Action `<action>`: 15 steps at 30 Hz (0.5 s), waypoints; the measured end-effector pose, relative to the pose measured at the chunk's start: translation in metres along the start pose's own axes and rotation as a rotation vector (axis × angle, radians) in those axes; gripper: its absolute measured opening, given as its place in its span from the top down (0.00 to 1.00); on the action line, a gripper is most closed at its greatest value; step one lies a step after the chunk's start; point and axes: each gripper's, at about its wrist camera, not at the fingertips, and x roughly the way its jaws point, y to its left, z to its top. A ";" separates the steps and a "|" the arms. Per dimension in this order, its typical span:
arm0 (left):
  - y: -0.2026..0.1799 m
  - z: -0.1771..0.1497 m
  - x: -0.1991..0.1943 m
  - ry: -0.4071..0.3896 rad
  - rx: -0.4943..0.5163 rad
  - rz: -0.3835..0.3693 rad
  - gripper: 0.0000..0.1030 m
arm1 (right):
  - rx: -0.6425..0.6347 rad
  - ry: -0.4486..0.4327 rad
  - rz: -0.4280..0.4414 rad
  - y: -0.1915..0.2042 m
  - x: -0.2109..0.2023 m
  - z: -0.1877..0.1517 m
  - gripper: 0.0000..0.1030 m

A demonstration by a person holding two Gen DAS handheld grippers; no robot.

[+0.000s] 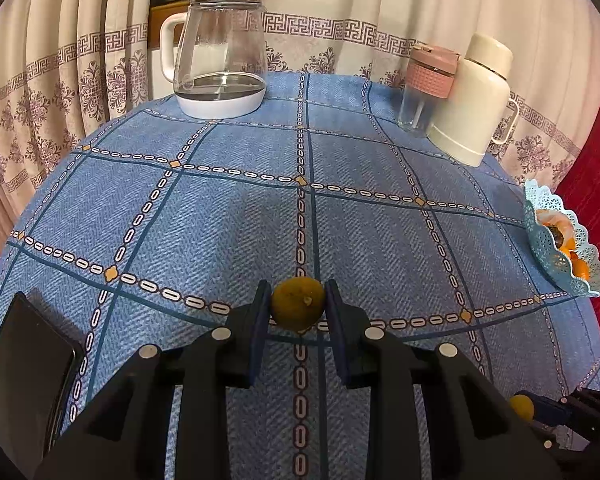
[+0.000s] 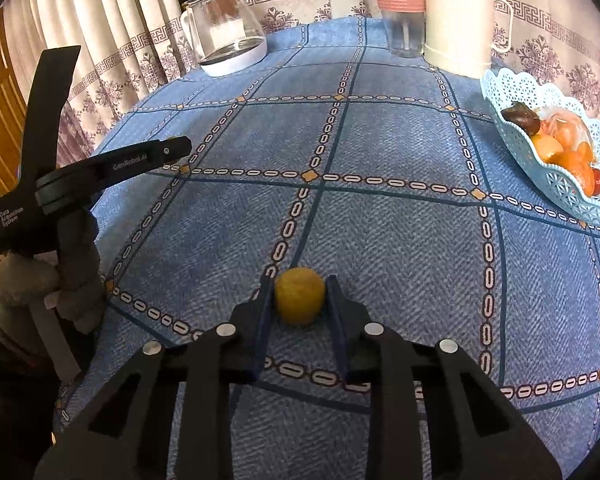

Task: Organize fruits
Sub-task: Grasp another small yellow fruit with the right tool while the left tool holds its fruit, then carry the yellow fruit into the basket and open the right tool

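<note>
My left gripper (image 1: 298, 304) is shut on a dark yellow-green round fruit (image 1: 298, 303), held just above the blue checked tablecloth (image 1: 228, 216). My right gripper (image 2: 300, 300) is shut on a yellow round fruit (image 2: 300, 295) low over the cloth. A light blue lattice fruit basket (image 2: 556, 184) with several orange and red fruits stands at the right; it also shows in the left wrist view (image 1: 548, 248) at the table's right edge. The right gripper with its fruit shows in the left wrist view (image 1: 521, 408) at the lower right. The left gripper's body (image 2: 100, 168) shows at the left of the right wrist view.
A glass kettle (image 1: 220, 64) on a white base stands at the far left. A pink-lidded glass cup (image 1: 424, 88) and a cream thermos (image 1: 472, 100) stand at the far right. A black phone (image 1: 24, 364) lies at the left edge. Curtains hang behind.
</note>
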 end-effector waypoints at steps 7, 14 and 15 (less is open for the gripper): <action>-0.001 0.000 -0.001 -0.005 0.004 0.005 0.73 | 0.012 -0.020 0.003 -0.002 -0.004 -0.001 0.74; -0.003 0.000 -0.002 -0.011 0.010 0.012 0.73 | 0.025 -0.038 0.006 -0.004 -0.008 -0.001 0.74; -0.004 0.000 -0.002 -0.012 0.011 0.013 0.73 | 0.028 -0.041 0.007 -0.004 -0.009 -0.001 0.74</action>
